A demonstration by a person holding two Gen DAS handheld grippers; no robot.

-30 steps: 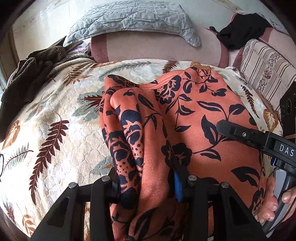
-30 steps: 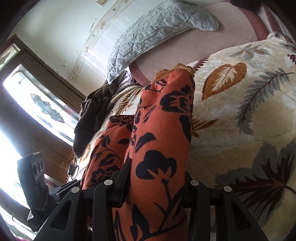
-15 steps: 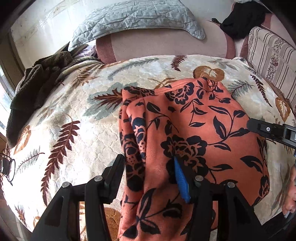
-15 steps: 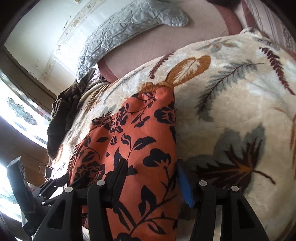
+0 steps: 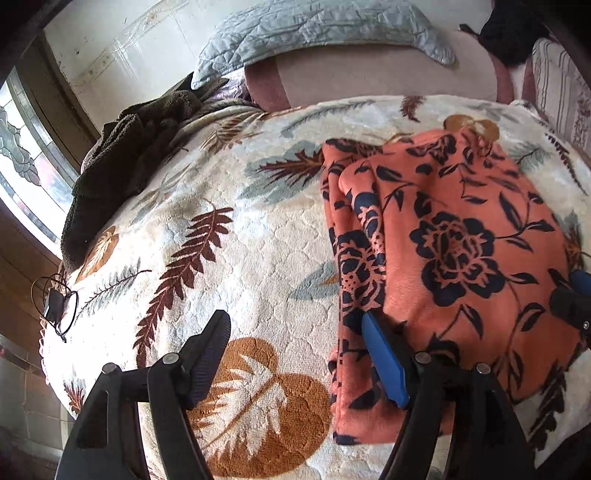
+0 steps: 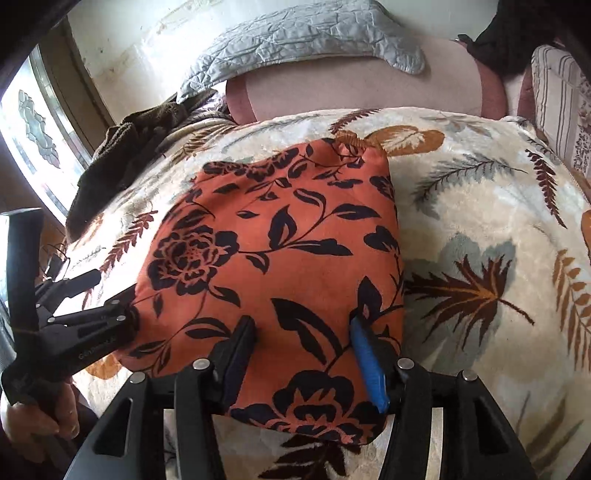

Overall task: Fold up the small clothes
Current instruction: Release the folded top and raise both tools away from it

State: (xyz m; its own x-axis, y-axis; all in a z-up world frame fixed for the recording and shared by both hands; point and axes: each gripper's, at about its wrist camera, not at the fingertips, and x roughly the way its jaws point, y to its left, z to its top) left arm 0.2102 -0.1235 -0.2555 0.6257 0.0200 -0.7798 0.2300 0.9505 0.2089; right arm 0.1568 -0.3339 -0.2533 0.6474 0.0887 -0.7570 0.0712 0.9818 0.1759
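An orange garment (image 6: 280, 258) with dark flowers lies folded and flat on the leaf-patterned blanket (image 6: 480, 229). My right gripper (image 6: 303, 354) stands open over its near right corner. Cloth lies flat between the pads without being pinched, and the blue pad (image 6: 369, 369) sits at the right fold. In the left wrist view the garment (image 5: 461, 251) is right of centre. The jaws of my left gripper (image 5: 299, 350) are opening. Mostly blanket (image 5: 240, 280) lies between them, and only the blue pad (image 5: 384, 365) touches the garment's left edge. From the right wrist view, the left gripper (image 6: 107, 299) sits at that edge in a person's hand (image 6: 37, 417).
A grey quilted pillow (image 5: 314, 33) rests on a pink headboard (image 5: 369, 77) at the back. A dark brown towel (image 5: 125, 162) is heaped at the back left, a striped cushion (image 6: 561, 107) at the right. Glasses (image 5: 55, 306) lie at the bed's left edge.
The garment was held up by both grippers and now lies flat on the blanket. Both jaws have widened. The left gripper has slid left, so it mostly straddles blanket.
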